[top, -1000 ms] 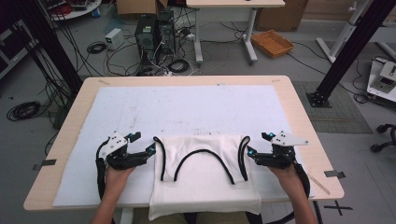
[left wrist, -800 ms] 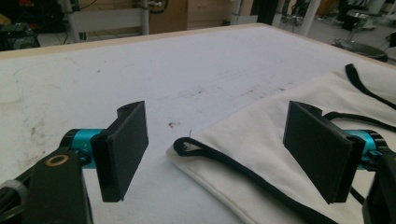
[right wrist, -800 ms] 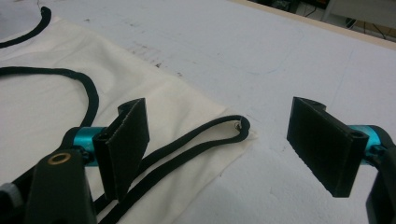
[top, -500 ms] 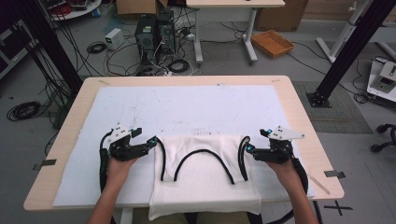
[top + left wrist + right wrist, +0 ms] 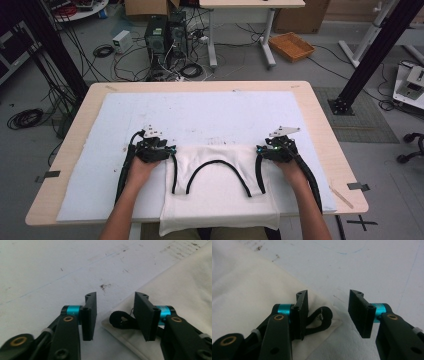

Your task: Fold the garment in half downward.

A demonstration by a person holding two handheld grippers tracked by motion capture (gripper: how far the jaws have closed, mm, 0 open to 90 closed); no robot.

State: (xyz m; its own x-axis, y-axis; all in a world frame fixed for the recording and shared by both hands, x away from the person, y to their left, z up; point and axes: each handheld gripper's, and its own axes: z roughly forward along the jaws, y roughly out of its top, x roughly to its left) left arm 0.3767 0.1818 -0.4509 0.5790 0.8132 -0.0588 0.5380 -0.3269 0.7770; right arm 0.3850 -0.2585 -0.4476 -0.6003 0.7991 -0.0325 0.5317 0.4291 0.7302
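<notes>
Both grippers: black fingers (image 5: 90,315), teal collars, brass screws, grey three-cornered top plates, black trailing cables; forearms bare.

Beyond your worktop (image 5: 320,130), at twelve o'clock, a computer tower (image 5: 156,34) stands among tangled cables (image 5: 190,70) on grey floor (image 5: 310,70); an orange tray (image 5: 291,46) lies at one o'clock.

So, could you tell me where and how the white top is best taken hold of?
Probably at its two far corners, where the black trim ends in a small loop. The top lies flat, so each gripper should come in low from the outer side: the left gripper already has one corner between its open jaws, the right gripper the other. The jaws have just been closing.
</notes>
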